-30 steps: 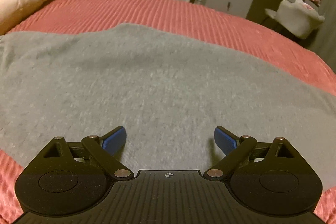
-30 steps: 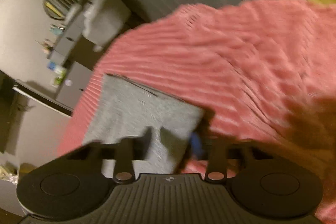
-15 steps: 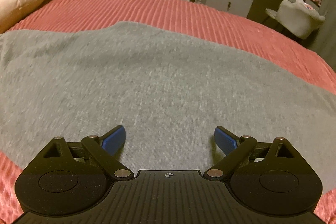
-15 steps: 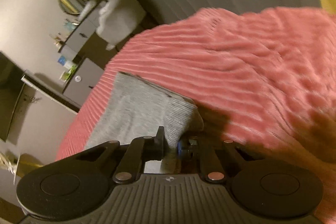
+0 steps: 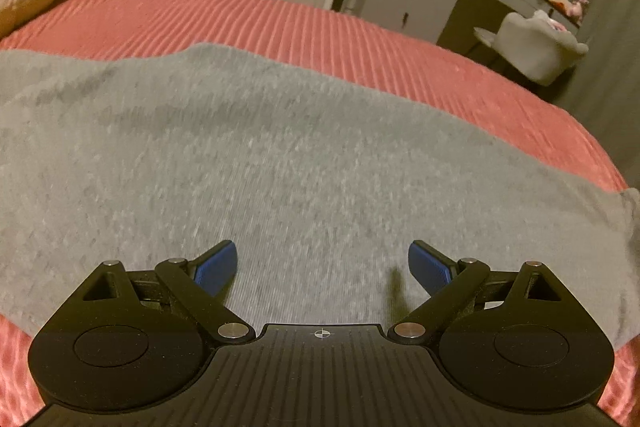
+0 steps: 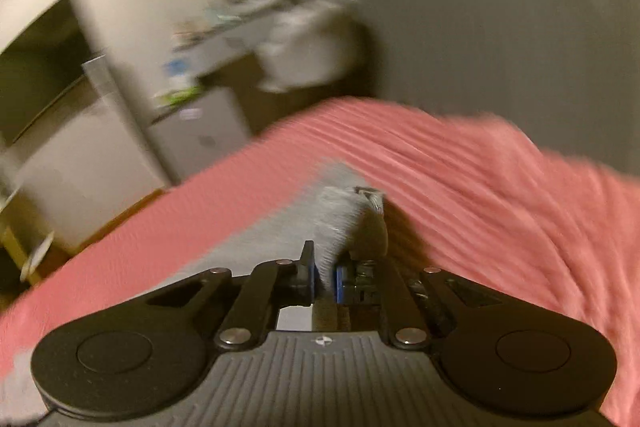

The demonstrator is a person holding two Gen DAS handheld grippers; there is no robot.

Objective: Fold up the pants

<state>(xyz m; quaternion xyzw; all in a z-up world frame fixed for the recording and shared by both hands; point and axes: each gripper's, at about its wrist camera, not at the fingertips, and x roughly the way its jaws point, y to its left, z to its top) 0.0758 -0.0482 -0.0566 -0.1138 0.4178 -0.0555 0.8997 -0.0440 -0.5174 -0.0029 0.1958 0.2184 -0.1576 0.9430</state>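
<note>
right gripper point(image 6: 325, 277) fingers clamped on the grey pants point(image 5: 280, 155) end — carry it low and straight across the bed point(image 5: 360, 39); left gripper point(image 5: 322, 261) fingers apart, ready to pin.

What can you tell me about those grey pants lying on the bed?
The grey pants look like soft heathered knit, spread mostly flat with faint wrinkles across the ribbed pink bedspread. The left claw is over the cloth, its blue fingers wide apart, gripping nothing. At one end, the right claw is shut on a bunched fold of fabric with a ribbed edge, raised off the bed. That view is blurred, so finer detail is unclear.
</note>
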